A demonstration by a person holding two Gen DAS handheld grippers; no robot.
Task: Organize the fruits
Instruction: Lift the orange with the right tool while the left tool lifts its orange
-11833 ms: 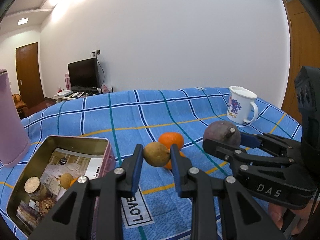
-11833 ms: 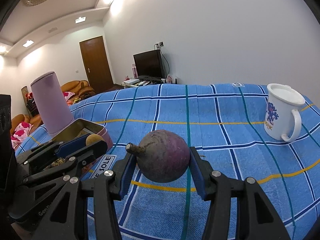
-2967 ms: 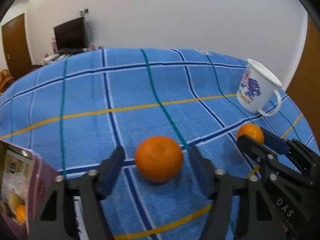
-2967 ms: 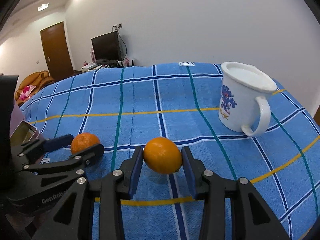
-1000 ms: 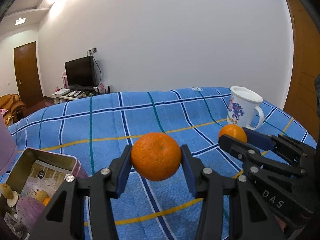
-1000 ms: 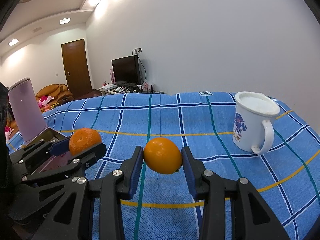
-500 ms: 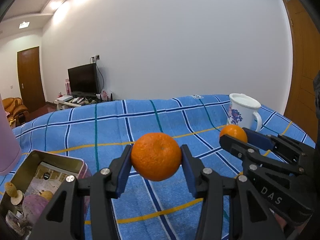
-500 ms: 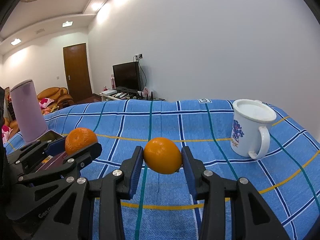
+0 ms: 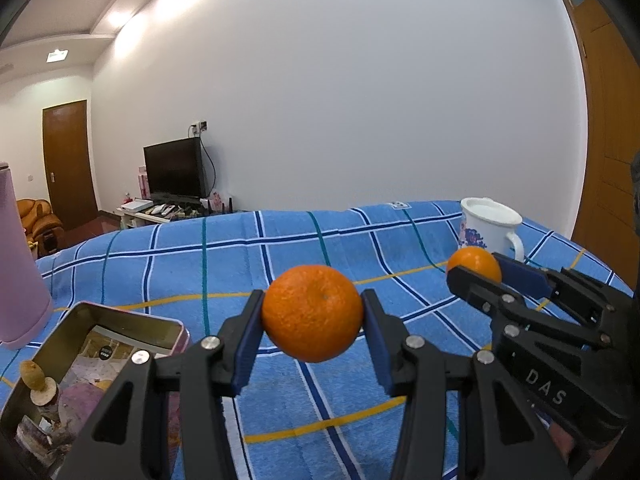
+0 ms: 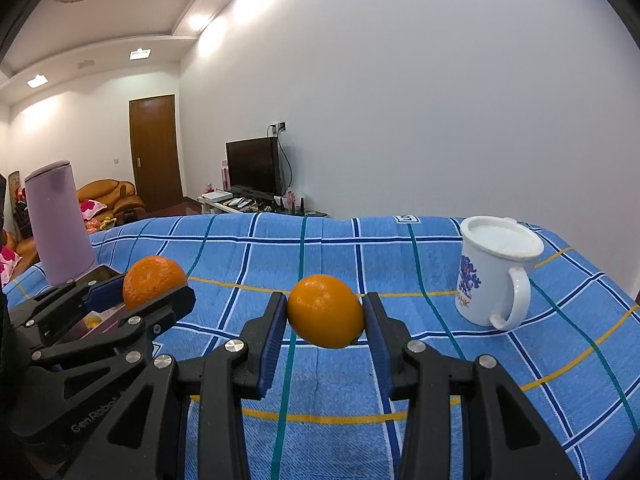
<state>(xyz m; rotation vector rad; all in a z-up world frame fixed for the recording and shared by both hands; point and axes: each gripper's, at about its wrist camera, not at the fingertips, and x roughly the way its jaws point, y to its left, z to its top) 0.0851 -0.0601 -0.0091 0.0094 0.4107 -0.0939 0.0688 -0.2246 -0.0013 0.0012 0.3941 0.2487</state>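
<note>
My left gripper (image 9: 312, 320) is shut on a round mandarin (image 9: 312, 312) and holds it above the blue checked cloth, to the right of the open metal tin (image 9: 60, 332). The tin holds a purple fruit (image 9: 80, 400) and small brownish fruits. My right gripper (image 10: 325, 316) is shut on a smooth orange (image 10: 325, 310) and holds it above the cloth. In the left wrist view the right gripper (image 9: 476, 276) and its orange (image 9: 474, 262) show at the right. In the right wrist view the left gripper (image 10: 148, 292) and its mandarin (image 10: 154, 276) show at the left.
A white printed mug (image 10: 496, 270) stands at the right on the cloth (image 10: 360, 248); it also shows in the left wrist view (image 9: 488, 226). A tall pink-purple tumbler (image 10: 58, 220) stands at the far left behind the tin. A white wall rises behind the table.
Both grippers have risen a little with their fruit over the last second and tilted upward. Three seconds ago the left gripper was open around the mandarin on the cloth.
</note>
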